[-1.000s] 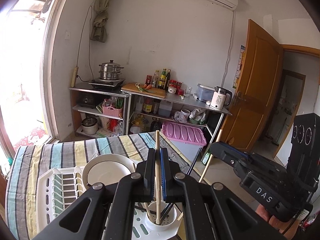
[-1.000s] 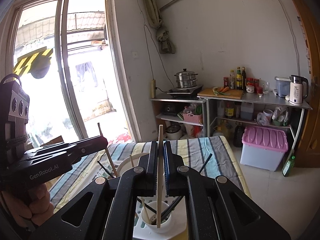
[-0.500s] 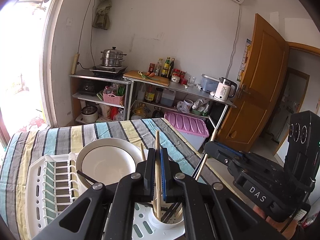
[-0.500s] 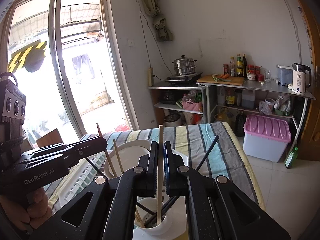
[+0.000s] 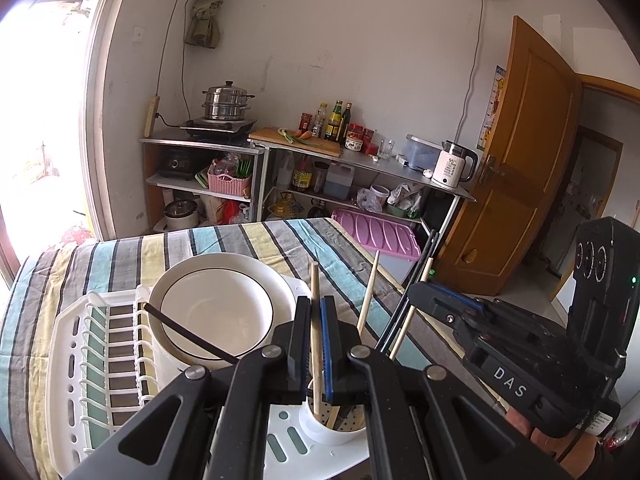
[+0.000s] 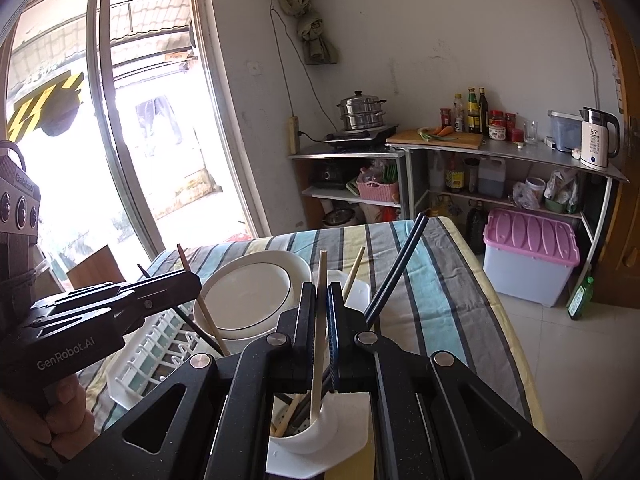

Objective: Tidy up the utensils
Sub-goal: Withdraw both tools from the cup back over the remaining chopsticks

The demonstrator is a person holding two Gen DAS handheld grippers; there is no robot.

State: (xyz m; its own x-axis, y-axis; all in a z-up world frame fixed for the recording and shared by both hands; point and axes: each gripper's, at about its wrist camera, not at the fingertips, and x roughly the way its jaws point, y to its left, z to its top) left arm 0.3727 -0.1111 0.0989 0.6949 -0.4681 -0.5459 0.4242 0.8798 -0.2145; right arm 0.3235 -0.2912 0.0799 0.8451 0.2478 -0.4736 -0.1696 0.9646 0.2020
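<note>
left gripper (image 5: 316,344) jaws pinch a pale wooden chopstick (image 5: 315,320), long axis near vertical at frame centre, tip down in the white round utensil cup (image 5: 340,432). right gripper (image 6: 320,336) jaws pinch another light wooden chopstick (image 6: 319,320), likewise upright, tip in cup.

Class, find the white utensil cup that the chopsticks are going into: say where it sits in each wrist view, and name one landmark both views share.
Left wrist view: the white utensil cup sits at bottom centre, just below the left gripper.
Right wrist view: the cup is at bottom centre, under the right gripper.
Shared landmark: the white plate, up and left of the cup in both.
</note>
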